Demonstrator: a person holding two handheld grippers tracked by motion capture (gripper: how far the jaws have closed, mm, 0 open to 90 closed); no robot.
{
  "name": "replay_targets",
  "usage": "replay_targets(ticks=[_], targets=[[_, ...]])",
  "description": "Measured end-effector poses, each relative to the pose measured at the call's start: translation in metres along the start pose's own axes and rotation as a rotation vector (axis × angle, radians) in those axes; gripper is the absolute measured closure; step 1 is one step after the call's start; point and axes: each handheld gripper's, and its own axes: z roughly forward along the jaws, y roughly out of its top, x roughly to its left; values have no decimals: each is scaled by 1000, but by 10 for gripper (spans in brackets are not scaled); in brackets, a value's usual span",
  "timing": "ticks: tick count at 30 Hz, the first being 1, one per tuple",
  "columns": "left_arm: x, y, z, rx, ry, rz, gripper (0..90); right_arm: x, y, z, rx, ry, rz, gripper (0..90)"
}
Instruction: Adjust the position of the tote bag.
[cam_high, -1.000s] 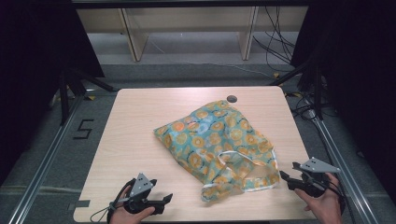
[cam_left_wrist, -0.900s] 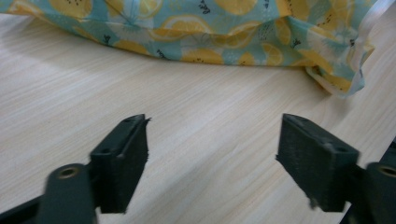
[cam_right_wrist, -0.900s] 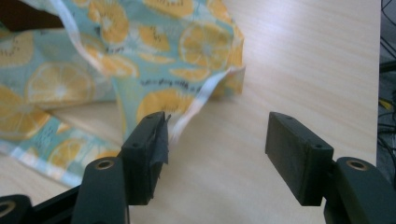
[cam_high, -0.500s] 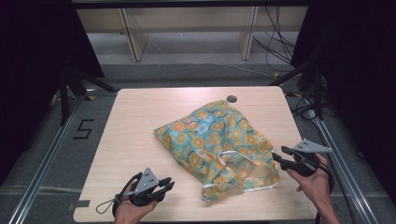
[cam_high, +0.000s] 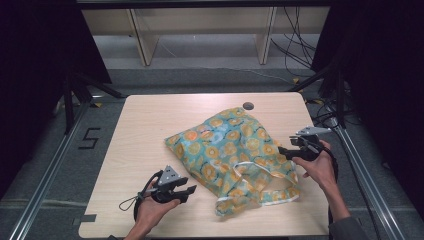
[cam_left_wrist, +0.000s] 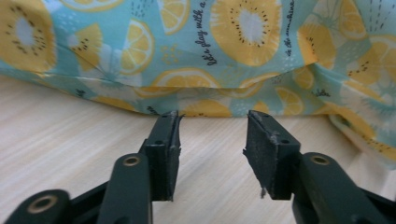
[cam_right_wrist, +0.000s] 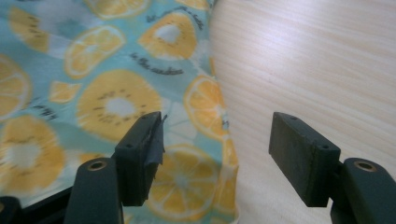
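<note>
The left hand (cam_high: 150, 210) comes in from the bottom edge and holds the left gripper (cam_high: 189, 190) low and pointing to the person's right, its jaws parted with a clear gap between the pads. The right hand (cam_high: 320, 167), forearm reaching in from the lower right corner, holds the right gripper (cam_high: 281, 150) pointing left, jaws spread wide. It seems tilted slightly downward, though that is hard to judge.

Teal bag (cam_high: 235, 155) with yellow-orange citrus slice print, black script; pale wood-grain table (cam_high: 140, 130); black grippers.
</note>
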Motion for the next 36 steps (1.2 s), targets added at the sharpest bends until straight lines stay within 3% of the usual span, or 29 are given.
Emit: replay_targets(ticks=[1,2,4,7,9,10,11,12,13,14,15,16,17,18,19,20,21,23,25,26,27,29,30,32,33,34,36], targets=[[-2,0,1,-5,-8,-7,533,-5,0,8,-23,-2,-40,357],[-4,0,2,-14,-6,-24,525,-6,1,13,4,5,-16,352],[-3,1,2,5,-1,1,512,-9,2,22,24,24,-19,328],[0,2,4,18,1,5,492,-12,3,34,53,73,2,316],[0,1,7,-2,7,-42,480,-11,3,42,57,85,28,309],[2,2,5,19,6,-20,480,-12,3,44,79,90,12,317],[3,2,6,15,8,-25,478,-11,2,49,71,88,27,332],[2,1,6,-2,11,-43,471,-10,2,47,131,89,36,365],[3,1,5,8,14,-30,468,-11,0,52,106,94,20,404],[3,1,5,0,13,-37,463,-8,0,53,144,105,55,461],[3,1,5,-8,19,-44,461,-8,-1,54,138,95,32,523],[3,1,4,-6,20,-46,461,-8,-1,54,138,95,32,523],[5,2,3,6,19,-28,459,-9,-1,53,159,98,13,588],[5,1,2,4,19,-27,458,-7,-1,54,164,102,27,655],[5,1,2,1,18,-39,457,-7,-1,53,180,99,5,729],[4,1,1,3,24,-42,457,-6,-4,56,147,86,-11,804],[5,1,0,-1,27,-24,456,-6,-4,55,161,94,-8,845],[6,0,-1,-10,22,-31,456,-8,-5,53,147,91,-35,897],[6,0,-1,-31,22,-51,455,-6,-5,49,141,92,-44,900],[9,0,-4,-6,29,-35,455,-4,-4,45,163,109,-39,900],[9,-1,-4,-10,30,-58,455,-2,-6,45,137,112,-42,900],[12,-2,-5,-22,36,-61,455,4,-10,37,157,133,-40,900],[14,-2,-7,-18,41,-55,454,7,-13,36,134,138,-80,900],[18,-2,-8,-20,44,-64,459,23,-21,23,140,183,-68,900],[19,-2,-8,-37,47,-82,459,23,-21,23,140,183,-68,900],[23,-1,-9,-12,54,-54,482,35,-26,15,146,201,-100,900],[23,0,-6,-29,56,-79,489,40,-29,14,135,208,-110,900]])
